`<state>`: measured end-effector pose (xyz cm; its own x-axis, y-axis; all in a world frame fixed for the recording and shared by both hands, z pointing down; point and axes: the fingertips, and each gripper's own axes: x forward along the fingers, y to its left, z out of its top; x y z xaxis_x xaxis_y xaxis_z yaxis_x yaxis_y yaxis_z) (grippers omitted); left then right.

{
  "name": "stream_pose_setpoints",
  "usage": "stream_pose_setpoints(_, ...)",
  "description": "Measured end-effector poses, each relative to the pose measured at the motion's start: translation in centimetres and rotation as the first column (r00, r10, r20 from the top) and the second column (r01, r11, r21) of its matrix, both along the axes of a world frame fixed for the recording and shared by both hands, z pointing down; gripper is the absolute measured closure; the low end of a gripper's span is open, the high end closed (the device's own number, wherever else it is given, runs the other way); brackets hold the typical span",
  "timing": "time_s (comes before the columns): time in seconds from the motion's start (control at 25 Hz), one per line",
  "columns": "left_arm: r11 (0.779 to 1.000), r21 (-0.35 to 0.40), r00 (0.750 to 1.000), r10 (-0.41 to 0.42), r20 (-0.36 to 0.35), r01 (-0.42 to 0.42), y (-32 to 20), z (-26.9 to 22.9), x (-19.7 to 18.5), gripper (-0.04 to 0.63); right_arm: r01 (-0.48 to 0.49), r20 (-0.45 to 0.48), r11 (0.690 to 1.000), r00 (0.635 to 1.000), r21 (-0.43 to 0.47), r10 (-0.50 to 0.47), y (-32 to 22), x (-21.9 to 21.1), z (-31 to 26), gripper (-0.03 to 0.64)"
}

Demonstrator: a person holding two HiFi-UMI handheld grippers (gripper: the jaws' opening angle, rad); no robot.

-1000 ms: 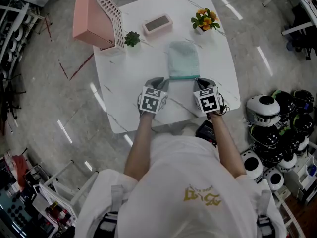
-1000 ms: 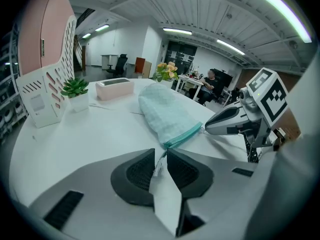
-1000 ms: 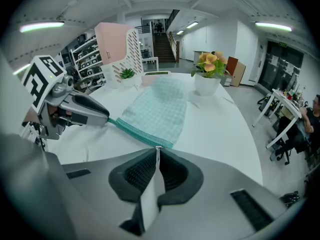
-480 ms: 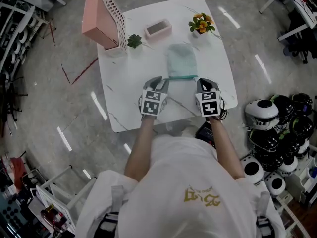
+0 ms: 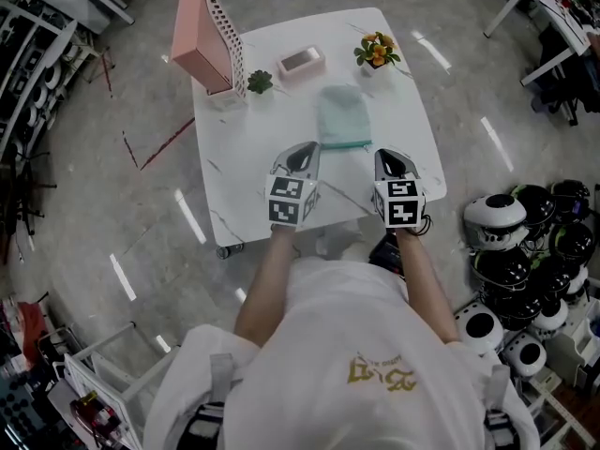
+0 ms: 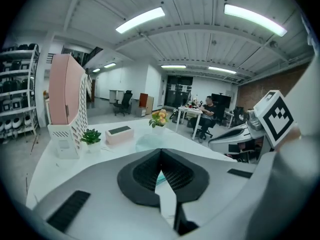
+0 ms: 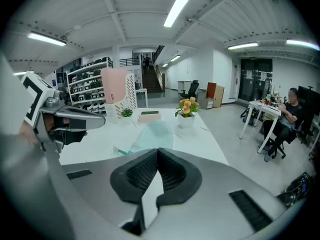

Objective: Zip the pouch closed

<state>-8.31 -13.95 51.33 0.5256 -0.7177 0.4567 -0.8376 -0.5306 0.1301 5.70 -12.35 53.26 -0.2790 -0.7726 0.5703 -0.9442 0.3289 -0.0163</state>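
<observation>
The left gripper (image 5: 305,150) and right gripper (image 5: 386,159) are closed and empty, short of the pouch (image 5: 343,115). Risk: an unanchored pouch may slide across the desk (image 5: 234,157) when pulled.

Table (image 5: 246,157): white marbled top; I view it from above.
Pouch (image 5: 343,115): mint, flat, just right of centre.
File rack (image 5: 208,37): pink, 10 o'clock corner.
Small plant (image 5: 260,82): 11 o'clock, just beside the rack.
Pink box (image 5: 301,62): 12 o'clock.
Flowers (image 5: 376,51): orange, 1 o'clock.
</observation>
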Motion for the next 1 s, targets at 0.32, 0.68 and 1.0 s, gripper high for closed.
stream_pose_setpoints(0.32, 0.999, 0.052, 0.999, -0.008, -0.045, 0.01, 1.4, -3.1, -0.2, 0.58, 0.005, 0.038, 0.999, 0.999, 0.039, -0.007, 1.6, -0.9, -2.0, 0.604)
stream_pose_setpoints(0.68, 0.999, 0.043, 0.997, -0.017, -0.076, 0.02, 2.7, -3.7, -0.4, 0.58, 0.013, 0.043, 0.998, 0.999, 0.055, -0.016, 2.9, -1.2, -2.7, 0.604)
stream_pose_setpoints(1.0, 0.999, 0.021, 0.997, -0.044, -0.067, 0.046, 3.0, -3.3, -1.4, 0.58, 0.018, 0.036, 0.999, 0.999, 0.042, -0.019, 3.4, -1.5, -2.2, 0.604)
